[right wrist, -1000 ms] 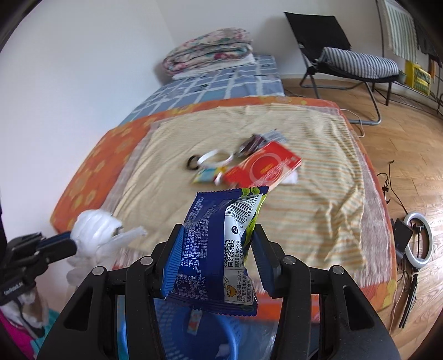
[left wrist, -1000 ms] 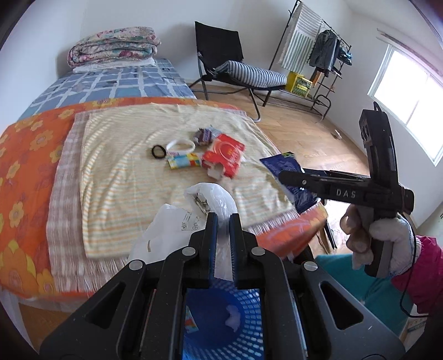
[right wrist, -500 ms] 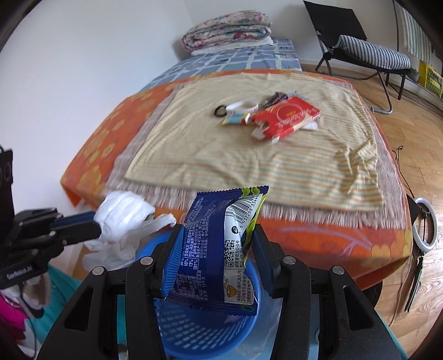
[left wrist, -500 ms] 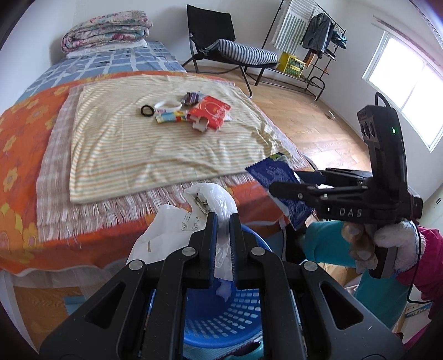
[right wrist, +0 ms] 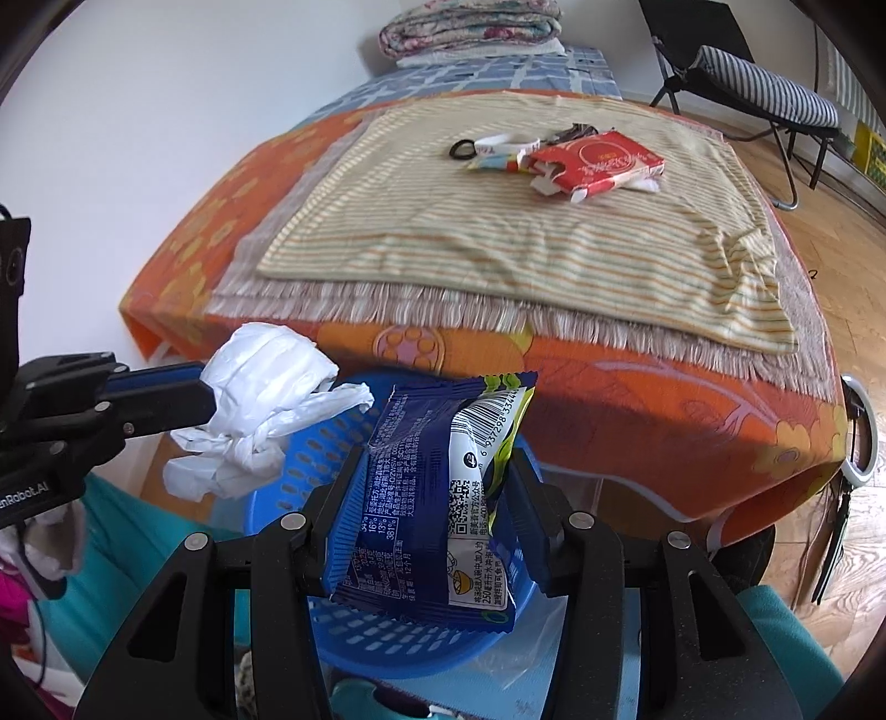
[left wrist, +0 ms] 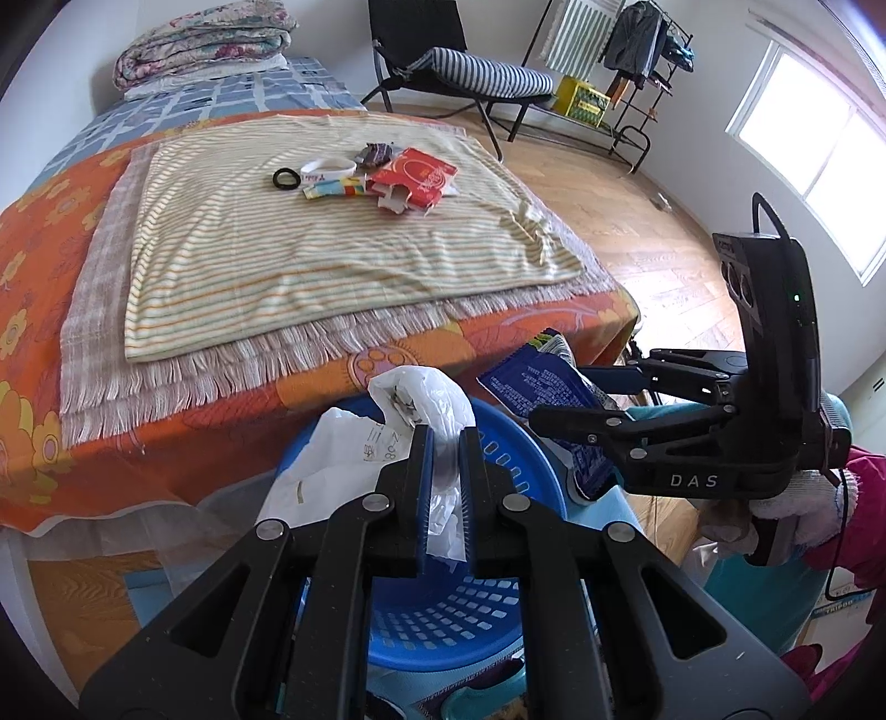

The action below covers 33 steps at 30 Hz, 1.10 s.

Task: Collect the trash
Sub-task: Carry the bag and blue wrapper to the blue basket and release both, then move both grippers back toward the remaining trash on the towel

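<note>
Blue basket [left wrist: 443, 615]: perforated plastic, on the floor at the foot of the bed, directly below both grippers; the landmark for all that follows.
Blue snack wrapper [right wrist: 437, 509]: above the basket's near-right rim, upright, barcode and white panel facing the right wrist camera; in the left wrist view it shows edge-on above the basket's right rim [left wrist: 545, 399].
Right gripper [right wrist: 434, 526]: clamped on the blue snack wrapper, one finger pressing each side edge; from the left wrist view its body sits to the right of the basket [left wrist: 603, 421], held by a gloved hand [left wrist: 775, 515].
White plastic bag [left wrist: 426, 410]: crumpled, held over the basket's far-left rim; from the right wrist view it hangs above the basket's left edge [right wrist: 260, 410].
Left gripper [left wrist: 443, 471]: jaws nearly together, pinching the white plastic bag; seen from the right wrist view entering left of the basket [right wrist: 183, 399].
Bed [right wrist: 637, 387]: just behind the basket, orange flowered cover hanging down its end, a striped yellow blanket [left wrist: 310, 243] spread on top.
Red packet [left wrist: 412, 177]: on the blanket, well beyond the basket, torn open at one end.
Small litter beside the red packet: a black ring [left wrist: 286, 179], a white band [left wrist: 326, 166], a colourful wrapper [left wrist: 335, 190], a dark wrapper [left wrist: 376, 152].
Black chair [left wrist: 443, 50]: far beyond the basket, past the bed, striped cushion on it.
Folded quilt [left wrist: 205, 36]: at the bed's far end.
</note>
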Available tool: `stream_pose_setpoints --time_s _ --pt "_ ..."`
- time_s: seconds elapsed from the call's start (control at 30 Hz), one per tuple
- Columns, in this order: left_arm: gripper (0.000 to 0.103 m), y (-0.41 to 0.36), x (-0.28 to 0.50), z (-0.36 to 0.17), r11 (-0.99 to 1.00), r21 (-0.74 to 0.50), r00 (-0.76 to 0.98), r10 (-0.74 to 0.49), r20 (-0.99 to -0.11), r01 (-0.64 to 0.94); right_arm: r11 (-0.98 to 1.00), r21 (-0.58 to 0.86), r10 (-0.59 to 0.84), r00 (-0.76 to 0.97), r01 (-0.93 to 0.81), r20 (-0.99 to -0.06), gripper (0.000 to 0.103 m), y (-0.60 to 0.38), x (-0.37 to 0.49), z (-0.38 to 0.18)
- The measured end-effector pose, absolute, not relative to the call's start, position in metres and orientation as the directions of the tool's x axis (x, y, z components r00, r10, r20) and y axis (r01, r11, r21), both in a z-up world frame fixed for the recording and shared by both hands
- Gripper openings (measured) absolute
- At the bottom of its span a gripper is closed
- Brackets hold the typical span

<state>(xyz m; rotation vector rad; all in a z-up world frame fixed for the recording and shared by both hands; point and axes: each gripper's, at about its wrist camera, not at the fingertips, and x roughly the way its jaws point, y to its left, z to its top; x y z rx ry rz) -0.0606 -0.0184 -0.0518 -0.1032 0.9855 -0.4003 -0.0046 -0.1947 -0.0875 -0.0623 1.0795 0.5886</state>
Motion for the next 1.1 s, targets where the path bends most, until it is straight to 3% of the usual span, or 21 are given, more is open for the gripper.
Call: stream_pose_setpoints --time_s 0.13,0.27,0.47,0.6,1.03,1.1 --pt "0.008 -0.019 -0.06 -0.058 0.925 -0.258 0.468 -0.365 -0.805 0.278 0.843 0.228 0.417 0.323 -0.488 -0.85 0.049 -0.193 -0.008 -0.092" --pt "0.021 -0.019 -0.06 -0.063 0.926 -0.26 0.456 -0.363 -0.813 0.274 0.843 0.226 0.409 0.309 -0.488 -0.859 0.049 -0.191 -0.01 -0.097" --pt "0.022 -0.017 -0.059 -0.065 0.928 -0.259 0.452 -0.359 -0.817 0.269 0.847 0.222 0.4 0.303 -0.483 -0.865 0.05 -0.192 -0.009 -0.1" --pt "0.022 -0.016 -0.057 -0.068 0.929 -0.259 0.445 -0.355 -0.822 0.263 0.851 0.221 0.395 0.304 -0.477 -0.867 0.057 -0.193 -0.008 -0.101" --pt "0.022 -0.013 -0.047 -0.068 0.933 -0.263 0.445 -0.349 -0.825 0.245 0.859 0.227 0.395 0.311 -0.459 -0.864 0.058 -0.197 -0.002 -0.1" --pt "0.027 -0.011 -0.045 -0.067 0.934 -0.265 0.445 -0.348 -0.825 0.239 0.863 0.231 0.394 0.313 -0.448 -0.864 0.058 -0.199 0.0 -0.1"
